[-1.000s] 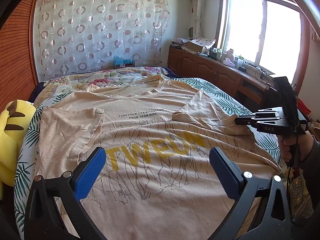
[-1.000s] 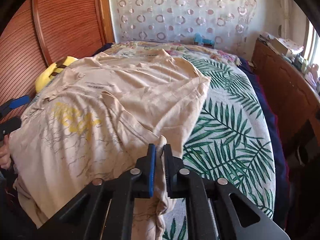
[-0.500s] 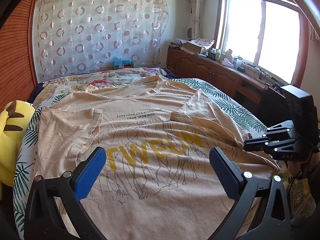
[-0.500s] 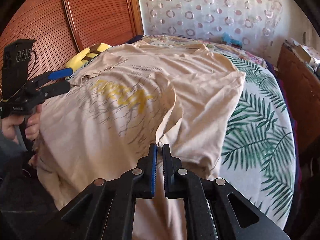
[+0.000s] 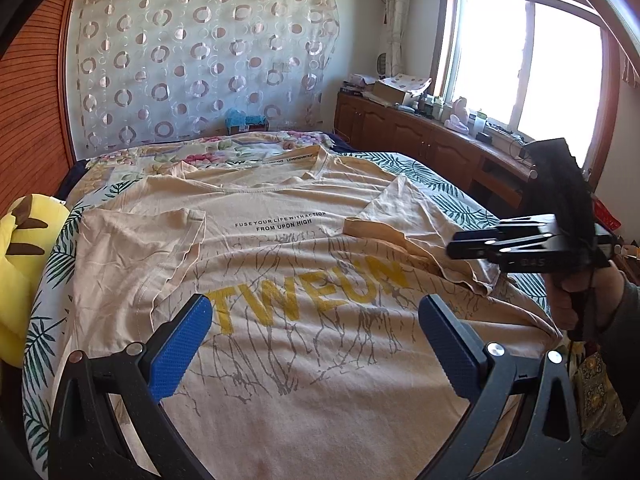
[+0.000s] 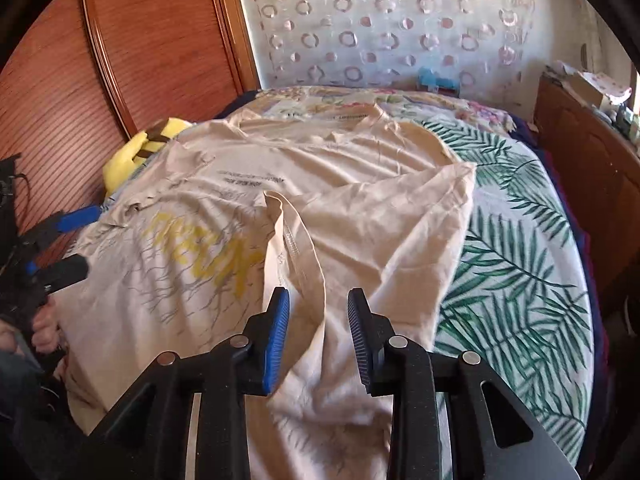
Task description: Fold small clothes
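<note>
Right tool (image 6: 318, 332) released hem, opening; T-shirt (image 5: 304, 280) reads "TWEUN".

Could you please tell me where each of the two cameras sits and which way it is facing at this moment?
Left wrist: on the left gripper, jaws wide apart, looking along the bed over the beige T-shirt toward the window; the right gripper and its hand show.
Right wrist: on the right gripper, jaws opening over a shirt fold, facing the wooden wardrobe; the left gripper shows.
Shared: shirt, bed, yellow plush toy, circle-patterned curtain.
</note>
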Demonstrator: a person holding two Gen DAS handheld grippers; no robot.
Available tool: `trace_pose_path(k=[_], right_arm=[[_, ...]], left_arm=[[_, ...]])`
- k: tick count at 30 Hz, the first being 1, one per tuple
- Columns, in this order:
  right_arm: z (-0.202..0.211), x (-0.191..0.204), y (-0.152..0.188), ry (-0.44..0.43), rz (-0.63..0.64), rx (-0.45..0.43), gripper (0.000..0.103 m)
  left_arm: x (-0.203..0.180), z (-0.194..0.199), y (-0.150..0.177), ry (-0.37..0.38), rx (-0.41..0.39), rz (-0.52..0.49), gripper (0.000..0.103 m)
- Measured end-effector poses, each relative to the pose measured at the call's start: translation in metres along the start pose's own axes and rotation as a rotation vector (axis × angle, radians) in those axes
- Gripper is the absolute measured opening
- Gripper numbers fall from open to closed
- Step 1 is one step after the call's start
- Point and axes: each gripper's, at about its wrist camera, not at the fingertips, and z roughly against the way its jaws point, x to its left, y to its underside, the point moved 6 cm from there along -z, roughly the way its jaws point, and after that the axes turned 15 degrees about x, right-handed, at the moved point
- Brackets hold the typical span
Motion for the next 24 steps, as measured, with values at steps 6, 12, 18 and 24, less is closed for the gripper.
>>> trace_pose_path(k=[6,12,18,24], right_arm=[[-0.029,0.03,-0.013,-0.07,0.058,0.062,0.028],[-0.019,0.065,-0.014,-0.125,0.137,0.038,0.028],[-0.014,0.045,-0.025,-0.036,0.093,-0.013,0.028],[-0.02,0.006,-0.041,0.069,0.016,-0.038,0.032]], left_arm=[[0.008,0.002,0.0,-0.001,-0.002,0.014,0.103],[0.013,0.001,0.001,0.002,0.001,0.028,0.103],[0.031,0.011,-0.008,-0.035,-0.017,0.024,0.103],[0.083,0.014,-0.027,-0.111,-0.015,0.051,0.103]])
